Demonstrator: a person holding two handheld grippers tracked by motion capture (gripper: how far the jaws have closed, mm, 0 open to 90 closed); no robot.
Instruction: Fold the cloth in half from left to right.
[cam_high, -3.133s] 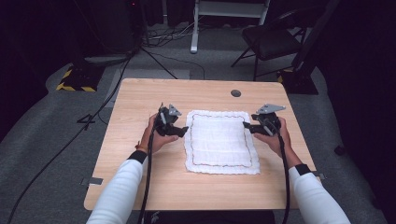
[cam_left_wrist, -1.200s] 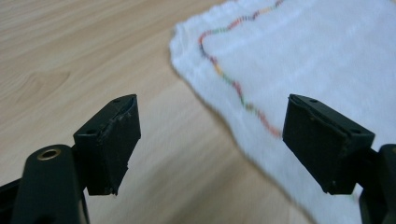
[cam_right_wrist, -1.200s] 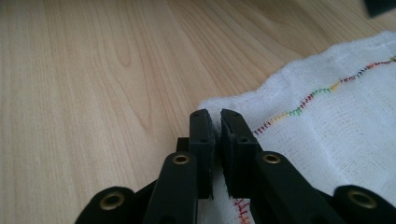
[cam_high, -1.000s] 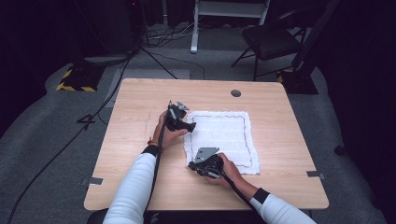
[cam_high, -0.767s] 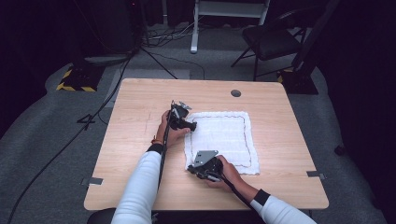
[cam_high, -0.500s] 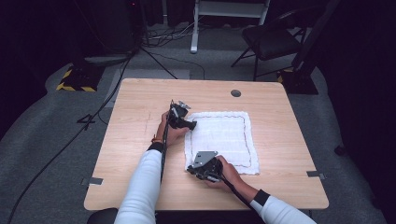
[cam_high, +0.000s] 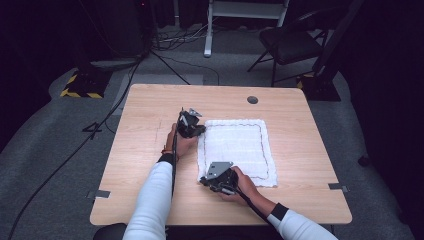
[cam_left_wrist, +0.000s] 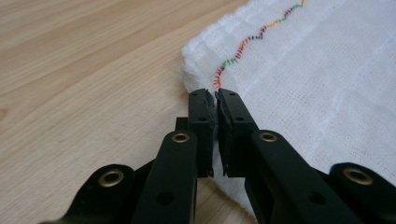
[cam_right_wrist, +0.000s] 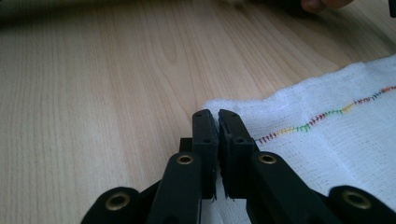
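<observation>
- We see the left gripper (cam_left_wrist: 214, 95) with its jaws just closed, pinching the far left corner of the white cloth (cam_high: 239, 150); a thin fold of fabric sits between them
- The right gripper (cam_right_wrist: 218, 114) is clamped on the near left corner of the same cloth
- The cloth lies flat on the wooden table (cam_high: 150, 125), right of its middle; a coloured zigzag seam (cam_left_wrist: 243, 44) runs along its border

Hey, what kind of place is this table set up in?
Probably a recording studio or lab, not a home: a lone wooden table on grey carpet, dark surroundings, cables trailing across the floor, hazard-striped tape and a folding chair behind.
</observation>
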